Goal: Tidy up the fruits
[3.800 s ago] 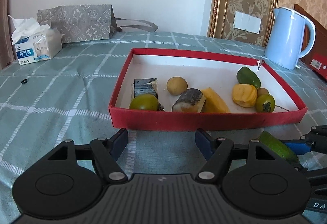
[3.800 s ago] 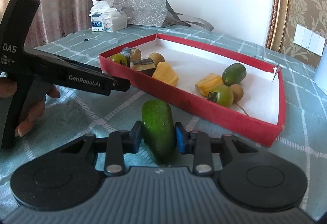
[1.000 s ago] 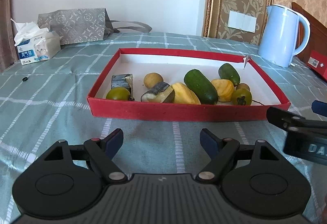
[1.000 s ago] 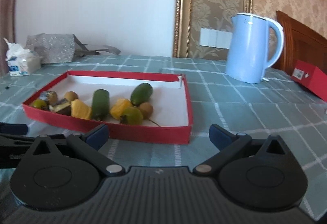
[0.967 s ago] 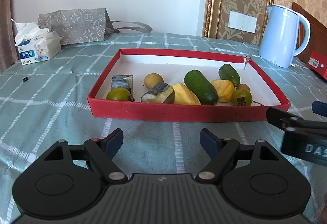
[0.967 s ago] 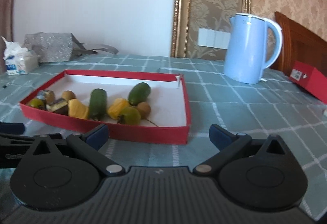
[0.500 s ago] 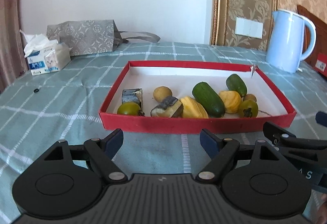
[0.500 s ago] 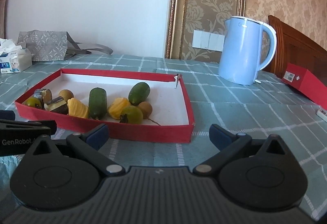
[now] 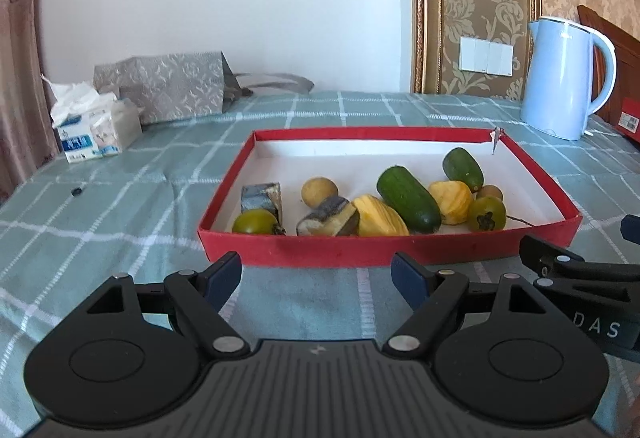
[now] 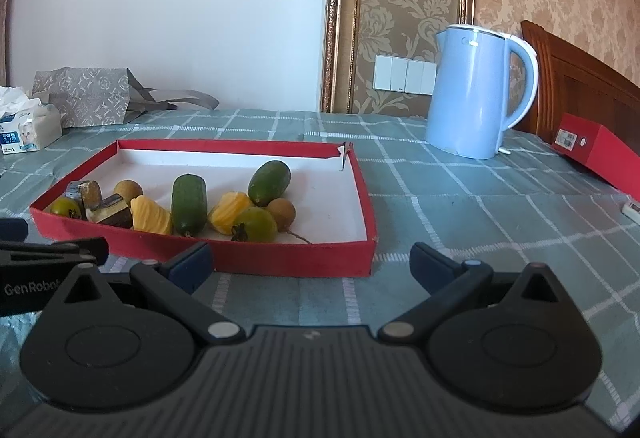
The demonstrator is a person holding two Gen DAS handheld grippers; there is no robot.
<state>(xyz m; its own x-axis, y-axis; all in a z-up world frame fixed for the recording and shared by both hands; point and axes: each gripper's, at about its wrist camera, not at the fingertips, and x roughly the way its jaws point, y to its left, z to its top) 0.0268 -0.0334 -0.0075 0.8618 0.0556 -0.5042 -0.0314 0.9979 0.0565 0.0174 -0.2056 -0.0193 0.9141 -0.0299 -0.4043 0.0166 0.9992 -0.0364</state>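
A red tray with a white floor sits on the green checked tablecloth. In it lie two green cucumbers, two yellow fruit pieces, two green tomatoes, small brown round fruits and two dark-skinned chunks. My left gripper is open and empty just in front of the tray. My right gripper is open and empty in front of the tray's right corner.
A light blue kettle stands back right. A red box lies at the far right beside a wooden headboard. A tissue pack and a grey paper bag sit back left. A small black ring lies on the cloth.
The right gripper put the cucumber it held into the tray and opened. Both grippers have since drawn back and risen a little from the tray.
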